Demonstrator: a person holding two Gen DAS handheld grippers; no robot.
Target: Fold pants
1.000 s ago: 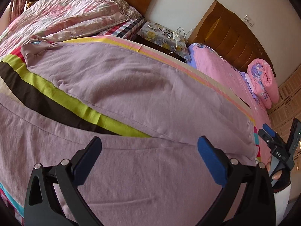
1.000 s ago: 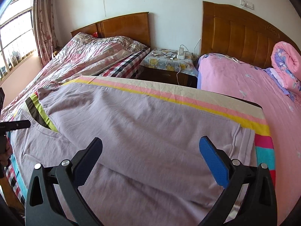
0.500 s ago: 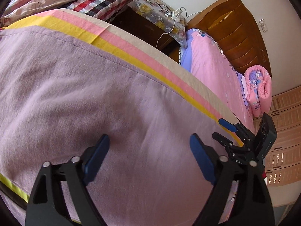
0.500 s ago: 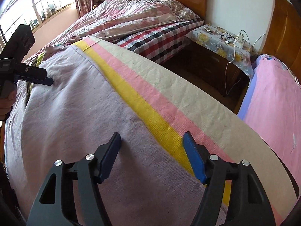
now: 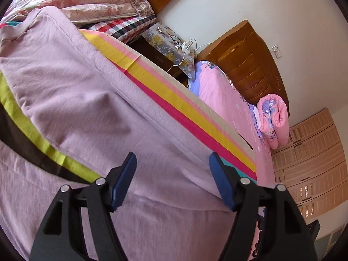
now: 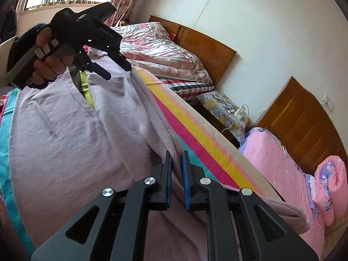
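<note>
Both tools have shifted along the lilac pants [image 6: 65, 143]: right tool [image 6: 176, 158] closing on their lifted edge, left tool [image 5: 173, 163] opening, empty, above them.

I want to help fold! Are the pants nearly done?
Not nearly. The pants are spread on the striped sheet. The right gripper is closing on their far edge; the left gripper is opening, holding nothing. All folding is left.
</note>
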